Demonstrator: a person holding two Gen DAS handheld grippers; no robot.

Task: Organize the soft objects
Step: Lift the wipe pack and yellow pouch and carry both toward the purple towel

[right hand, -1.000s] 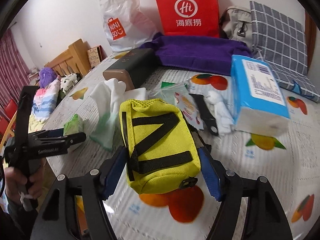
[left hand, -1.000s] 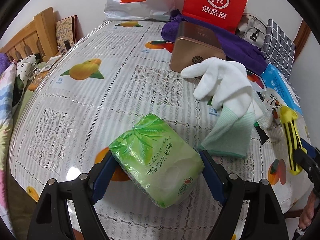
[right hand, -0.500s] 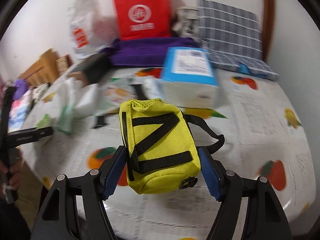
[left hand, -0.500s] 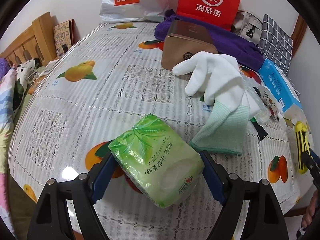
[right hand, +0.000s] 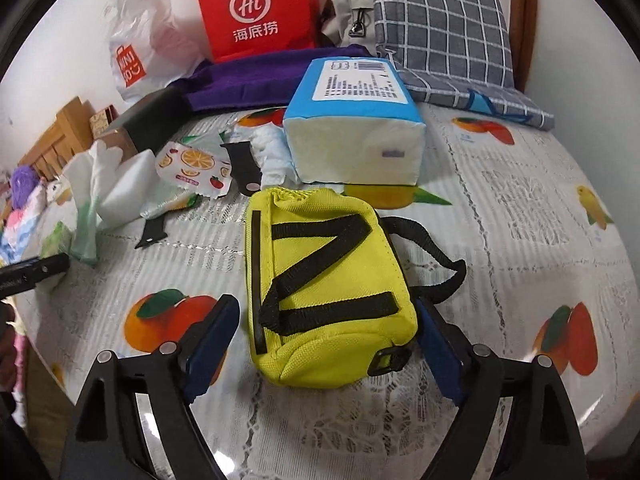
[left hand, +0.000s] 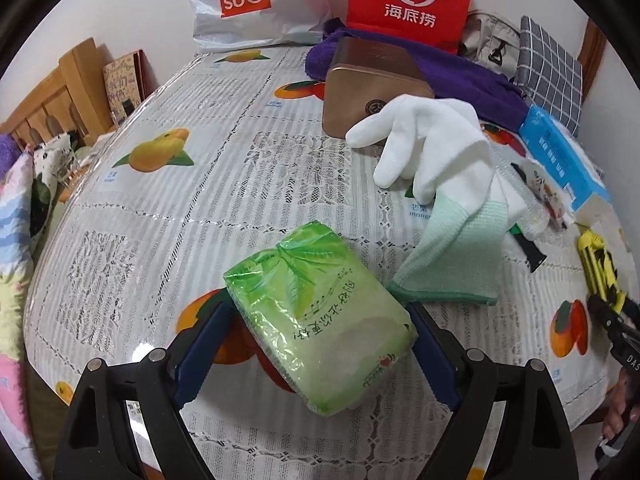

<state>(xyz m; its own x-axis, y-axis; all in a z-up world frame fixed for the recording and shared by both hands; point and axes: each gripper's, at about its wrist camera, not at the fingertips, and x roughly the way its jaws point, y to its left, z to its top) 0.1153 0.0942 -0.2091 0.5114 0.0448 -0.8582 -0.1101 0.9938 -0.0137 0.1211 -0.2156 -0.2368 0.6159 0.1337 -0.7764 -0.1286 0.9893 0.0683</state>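
The left gripper [left hand: 318, 332] has its fingers clamped on a green tissue pack [left hand: 320, 334] above the fruit-print bench [left hand: 168, 208], while the right gripper [right hand: 326, 322] stands spread around a yellow pouch [right hand: 326, 288] lying just before the blue tissue pack [right hand: 354, 120].

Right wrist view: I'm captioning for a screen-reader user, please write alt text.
A yellow pouch with black straps lies on the fruit-print tablecloth between the open right gripper, its left finger clear of the fabric. Behind it sit a blue tissue pack and a red bag.
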